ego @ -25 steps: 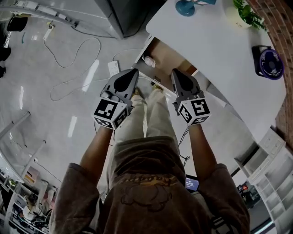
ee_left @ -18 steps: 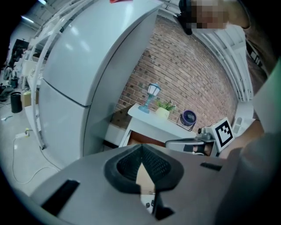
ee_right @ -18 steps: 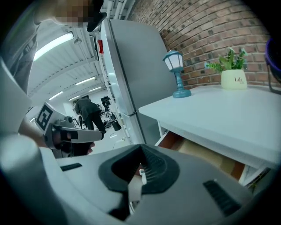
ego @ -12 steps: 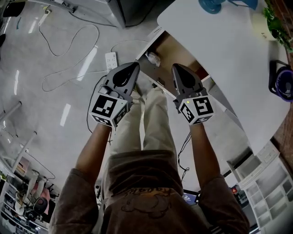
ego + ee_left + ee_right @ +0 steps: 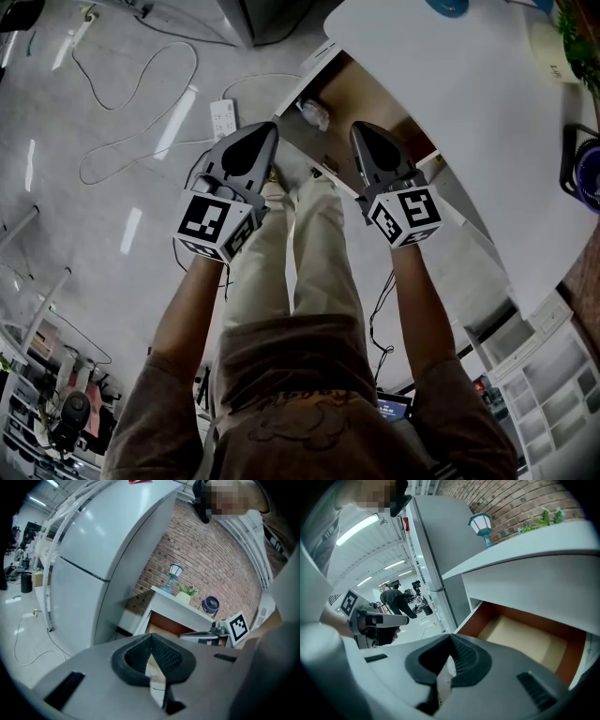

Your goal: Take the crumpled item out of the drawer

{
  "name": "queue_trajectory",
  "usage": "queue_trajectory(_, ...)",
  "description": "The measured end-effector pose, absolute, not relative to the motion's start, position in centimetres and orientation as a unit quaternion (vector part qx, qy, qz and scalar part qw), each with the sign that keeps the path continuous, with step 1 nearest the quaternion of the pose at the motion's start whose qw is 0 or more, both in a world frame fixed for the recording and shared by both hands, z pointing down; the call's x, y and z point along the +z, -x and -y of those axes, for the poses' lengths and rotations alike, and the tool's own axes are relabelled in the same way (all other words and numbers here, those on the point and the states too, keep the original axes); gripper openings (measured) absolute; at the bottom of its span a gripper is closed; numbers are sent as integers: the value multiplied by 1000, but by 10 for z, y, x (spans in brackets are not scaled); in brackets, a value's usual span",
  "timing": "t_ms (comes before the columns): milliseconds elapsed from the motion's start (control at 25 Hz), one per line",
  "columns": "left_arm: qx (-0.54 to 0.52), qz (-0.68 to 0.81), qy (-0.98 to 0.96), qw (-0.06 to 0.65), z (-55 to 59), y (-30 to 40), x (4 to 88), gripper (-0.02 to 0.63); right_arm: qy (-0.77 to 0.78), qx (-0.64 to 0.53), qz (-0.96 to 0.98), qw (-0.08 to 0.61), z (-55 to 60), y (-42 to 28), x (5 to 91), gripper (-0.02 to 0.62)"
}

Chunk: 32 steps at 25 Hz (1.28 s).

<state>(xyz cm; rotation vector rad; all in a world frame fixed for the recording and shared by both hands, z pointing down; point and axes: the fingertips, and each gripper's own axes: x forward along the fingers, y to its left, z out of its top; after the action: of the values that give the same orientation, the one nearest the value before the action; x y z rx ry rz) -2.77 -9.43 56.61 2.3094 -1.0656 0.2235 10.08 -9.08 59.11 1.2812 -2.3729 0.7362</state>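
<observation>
Your left gripper [image 5: 255, 148] and right gripper [image 5: 371, 150]: jaws pressed together, both empty, near the open drawer [image 5: 380, 111]. The crumpled item [image 5: 314, 114] lies at its left end.

The floor [image 5: 94, 234], at nine o'clock in the head view, is seen as smooth and glossy, streaked with reflections. The drawer [image 5: 375, 103] at one o'clock is lined with matt brown wood; the crumpled item [image 5: 314, 114] in it looks like white paper. The left gripper [image 5: 150, 639] and right gripper [image 5: 451, 641] are shelled in matt grey plastic, with dark ribbed pads [image 5: 166, 656]. Rough brick is shown on the wall [image 5: 211, 569] at two o'clock in the left gripper view.
</observation>
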Motion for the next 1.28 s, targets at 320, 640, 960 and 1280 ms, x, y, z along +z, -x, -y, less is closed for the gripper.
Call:
queue_trajectory(320,83,397,-866,292,91,26,569,8,-442,263,840,173,92,-100,592,94)
queue_trajectory(640,79,389,-869,297,85,18,569,8,-415,276,848,180,88,-97,596,222)
queue_trajectory(960,81,385,-870,298,81,18,571,8,-402,287,845,206,86,-91,613,395)
queue_trajectory(1280,83,386,-868,301,78,20,573,8,-381,298,842,240,90,-81,637,480)
